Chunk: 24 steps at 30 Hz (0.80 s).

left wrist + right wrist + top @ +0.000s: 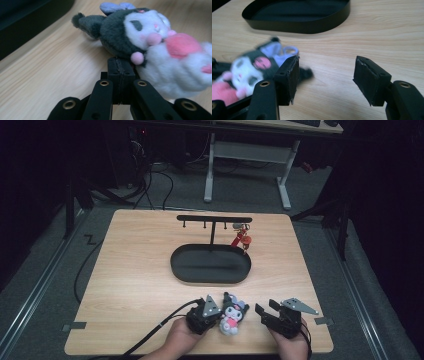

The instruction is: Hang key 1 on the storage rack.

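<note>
A small plush doll (pixel 231 315) with a dark hood, white face and pink body lies on its back near the table's front edge. My left gripper (pixel 216 314) lies just left of it, jaws shut. In the left gripper view the closed pads (pixel 120 66) touch the doll (pixel 150 42) under its chin; whether they pinch any of it I cannot tell. My right gripper (pixel 266 307) rests to the doll's right, a short way off. Its jaws (pixel 327 77) stand open over bare wood, with the doll (pixel 249 72) blurred at the left.
A black oval tray (pixel 175 265) sits mid-table, its rim (pixel 299 27) beyond my right jaws. From it rises a black T-shaped hook stand (pixel 214 219). A red keychain (pixel 243 240) hangs at the stand's right end. Cables trail off the table's left front.
</note>
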### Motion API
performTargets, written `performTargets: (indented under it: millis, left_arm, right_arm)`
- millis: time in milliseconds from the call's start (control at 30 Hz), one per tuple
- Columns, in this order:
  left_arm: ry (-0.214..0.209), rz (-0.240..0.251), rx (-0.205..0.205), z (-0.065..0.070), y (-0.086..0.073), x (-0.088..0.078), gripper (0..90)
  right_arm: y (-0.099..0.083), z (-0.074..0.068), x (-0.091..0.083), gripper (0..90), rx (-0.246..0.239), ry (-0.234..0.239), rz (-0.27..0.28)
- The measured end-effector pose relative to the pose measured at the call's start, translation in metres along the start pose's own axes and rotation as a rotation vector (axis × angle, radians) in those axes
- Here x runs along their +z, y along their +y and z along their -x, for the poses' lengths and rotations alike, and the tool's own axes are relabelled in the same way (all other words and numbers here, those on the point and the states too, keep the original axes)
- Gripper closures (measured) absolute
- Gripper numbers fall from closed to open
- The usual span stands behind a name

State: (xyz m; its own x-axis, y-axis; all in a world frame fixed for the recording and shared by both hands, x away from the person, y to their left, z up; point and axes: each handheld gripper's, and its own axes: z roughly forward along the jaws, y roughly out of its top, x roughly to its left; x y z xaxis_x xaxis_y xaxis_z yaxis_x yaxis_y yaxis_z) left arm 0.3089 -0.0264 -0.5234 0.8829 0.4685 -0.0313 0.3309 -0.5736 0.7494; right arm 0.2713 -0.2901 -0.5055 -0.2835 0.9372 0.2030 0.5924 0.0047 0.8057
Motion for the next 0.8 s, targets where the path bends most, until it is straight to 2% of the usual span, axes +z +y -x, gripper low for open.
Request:
performTargets:
  millis: [133,333,433,567,633,700,800]
  left_arm:
    - [-0.018,0.011,0.009,0.007,0.005,0.002,88.8]
    - [-0.036,0.021,-0.008,0.009,-0.011,-0.021,87.4]
    - [-0.067,0.019,-0.012,0.015,-0.014,-0.023,87.6]
    - [-0.114,0.029,-0.011,0.027,-0.008,-0.013,87.5]
    - [-0.114,0.03,0.006,0.032,-0.001,-0.004,87.4]
    - [-0.11,0.034,0.004,0.034,0.008,0.006,87.3]
    - [-0.098,0.043,0.012,0.033,0.013,0.01,87.0]
  right_arm:
    - [0.001,0.004,-0.004,37.7,0.018,-0.002,0.012]
    - [0.001,0.002,-0.002,37.8,0.015,0.0,0.008]
    - [0.002,0.003,-0.002,37.9,0.013,-0.006,0.009]
    - [0.003,0.005,-0.006,37.8,0.03,-0.024,0.021]
    - [0.003,0.006,-0.008,37.8,0.037,-0.03,0.026]
    - [0.003,0.008,-0.01,37.8,0.036,-0.036,0.03]
    - [0.002,0.01,-0.011,37.6,0.042,-0.037,0.028]
